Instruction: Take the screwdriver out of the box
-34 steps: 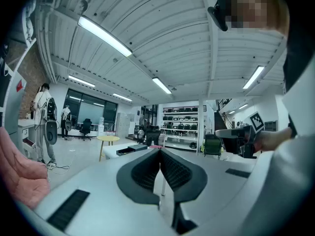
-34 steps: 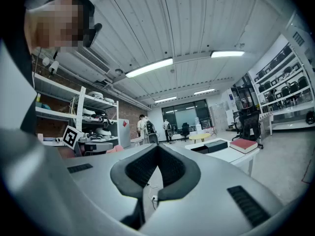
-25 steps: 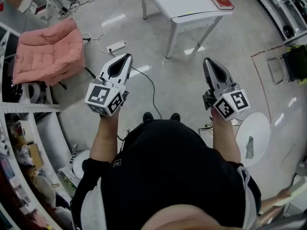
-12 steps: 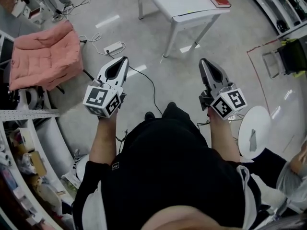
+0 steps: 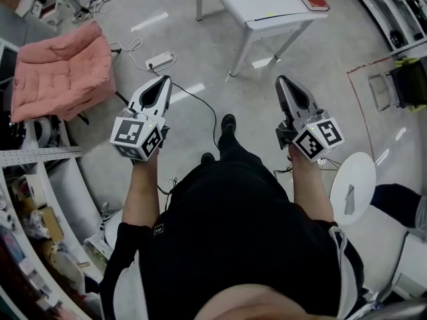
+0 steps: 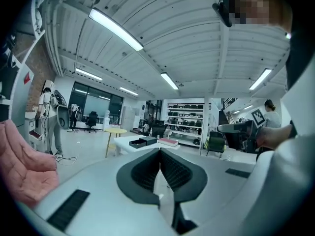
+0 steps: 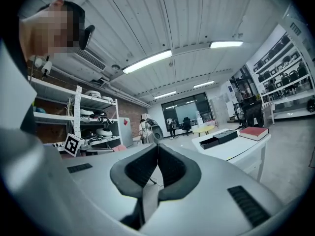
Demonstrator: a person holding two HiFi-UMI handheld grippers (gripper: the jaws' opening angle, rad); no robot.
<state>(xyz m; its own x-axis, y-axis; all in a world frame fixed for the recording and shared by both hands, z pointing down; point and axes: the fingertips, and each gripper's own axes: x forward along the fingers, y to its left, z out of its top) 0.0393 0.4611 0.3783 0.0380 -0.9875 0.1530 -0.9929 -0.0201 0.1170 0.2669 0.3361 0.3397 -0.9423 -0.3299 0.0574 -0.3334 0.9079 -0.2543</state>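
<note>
The person is walking to the white table (image 5: 273, 9) (it is still a few steps away). A moment ago both feet were tucked under the body. Now one shoe (image 5: 227, 122) has stepped out in front on the floor, between the two tools. The tools have moved along with the person and have not changed shape.

The left gripper (image 5: 163, 80) is closed tight, with nothing in it. The right gripper (image 5: 283, 81) is closed tight too, and it is also empty. Both point ahead at the table.

The black box (image 6: 142, 142) sits on the tabletop, just beside a red book (image 6: 168, 142). The book lies near the right edge of the tabletop as the head view shows it. The box is at the very top of that view and is almost cut off.

The screwdriver cannot be seen from here. It is probably inside the box.

So the job has not really begun. The person needs to get close to the table first, and then open a gripper to reach into the box.
</note>
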